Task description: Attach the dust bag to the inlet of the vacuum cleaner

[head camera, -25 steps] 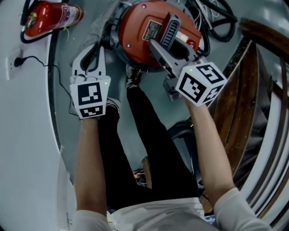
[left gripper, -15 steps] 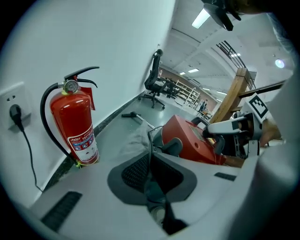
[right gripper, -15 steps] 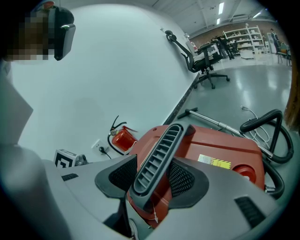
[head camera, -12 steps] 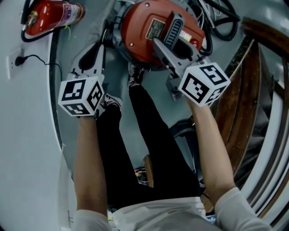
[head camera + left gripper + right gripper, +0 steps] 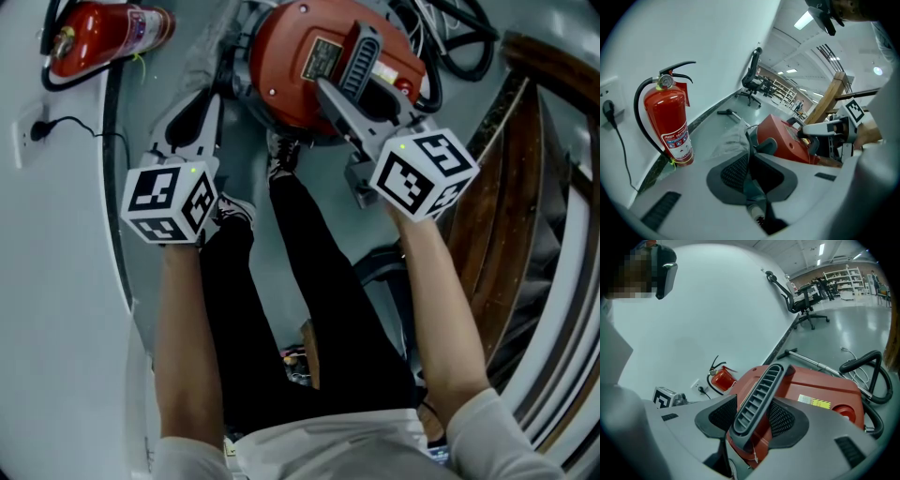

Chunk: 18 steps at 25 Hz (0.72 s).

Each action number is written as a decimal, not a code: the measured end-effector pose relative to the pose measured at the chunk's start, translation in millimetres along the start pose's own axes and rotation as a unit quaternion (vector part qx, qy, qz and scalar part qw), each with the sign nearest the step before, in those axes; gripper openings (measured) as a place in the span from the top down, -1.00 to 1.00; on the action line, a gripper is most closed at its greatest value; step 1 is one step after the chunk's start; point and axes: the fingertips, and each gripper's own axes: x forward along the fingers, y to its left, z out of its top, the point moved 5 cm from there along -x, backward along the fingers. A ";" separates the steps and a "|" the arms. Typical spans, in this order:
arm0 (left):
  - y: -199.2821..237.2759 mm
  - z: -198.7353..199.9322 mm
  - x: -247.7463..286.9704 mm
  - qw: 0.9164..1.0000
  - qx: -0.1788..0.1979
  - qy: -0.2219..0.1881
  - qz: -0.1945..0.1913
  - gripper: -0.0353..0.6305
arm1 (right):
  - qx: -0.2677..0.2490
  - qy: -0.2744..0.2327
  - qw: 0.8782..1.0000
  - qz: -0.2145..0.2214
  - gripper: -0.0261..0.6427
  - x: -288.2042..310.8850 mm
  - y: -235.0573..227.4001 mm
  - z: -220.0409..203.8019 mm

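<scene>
Red vacuum (image 5: pixel 291 56): on the floor (image 5: pixel 710 124) beyond our feet, its far rim cut off at the head view's top edge.
Grey dust bag (image 5: pixel 725 140): limp on the floor between vacuum and fire extinguisher (image 5: pixel 672 124).
Right claw (image 5: pixel 754 420): forearm reaching forward and down, clamped on the ribbed handle (image 5: pixel 761 380).
Left claw (image 5: pixel 751 159): tilted down, jaws just eased wider, pads nipping the dust bag's edge.
Hidden: we cannot make out the inlet.

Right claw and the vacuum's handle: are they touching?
Touching. The right gripper view shows the ribbed handle clamped in the right claw, with a pad pressed against each of its sides.
</scene>
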 end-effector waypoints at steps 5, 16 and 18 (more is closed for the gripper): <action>-6.0 1.4 3.7 0.997 0.067 0.026 0.025 0.76 | -0.001 -0.003 1.000 -0.005 0.34 0.6 -0.5 0.8; -19.3 3.1 -11.8 0.989 0.139 0.055 -0.006 0.57 | 0.010 0.008 1.000 -0.007 0.34 -0.3 -5.2 -1.1; -17.2 6.4 -17.5 0.987 0.148 0.059 -0.012 0.57 | 0.016 0.008 1.000 -0.014 0.34 0.1 -3.1 -2.5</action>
